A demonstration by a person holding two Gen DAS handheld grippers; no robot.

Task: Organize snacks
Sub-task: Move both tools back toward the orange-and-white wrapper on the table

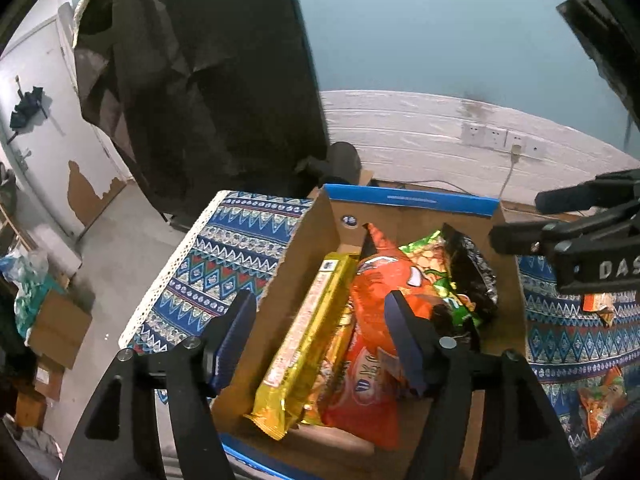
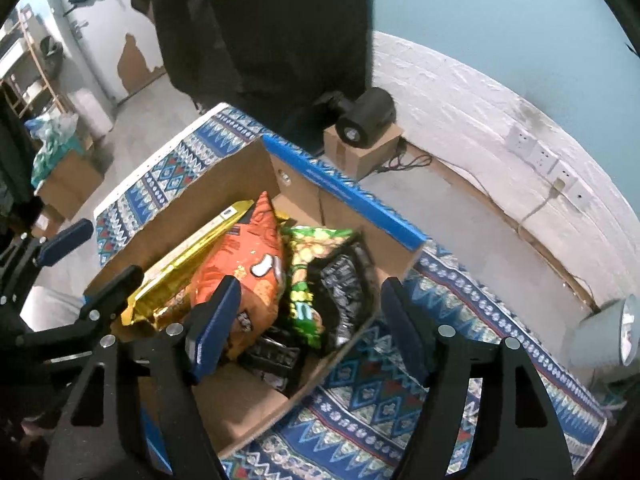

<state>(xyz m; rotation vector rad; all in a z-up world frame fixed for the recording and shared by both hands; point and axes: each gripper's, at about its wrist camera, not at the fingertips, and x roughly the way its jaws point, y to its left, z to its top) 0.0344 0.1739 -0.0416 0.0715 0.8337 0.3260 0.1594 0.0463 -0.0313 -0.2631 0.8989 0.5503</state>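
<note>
Snacks: yellow pack [image 1: 310, 344], orange bag [image 1: 374, 344] lying in cardboard box [image 1: 308, 236] on worktop.
Left gripper [image 1: 322, 338]: released, empty, straddling box wall.
Right gripper [image 2: 304, 320]: released, empty.
Risk: finger snagging wall, tipping box.

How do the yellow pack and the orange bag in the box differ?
The yellow pack is long, slim and flat-sided; the orange bag is wider and puffy. The yellow pack lies along the cardboard box's left wall; the orange bag sits mid-box beside the green bag. Both lie lengthwise, ungripped.
</note>
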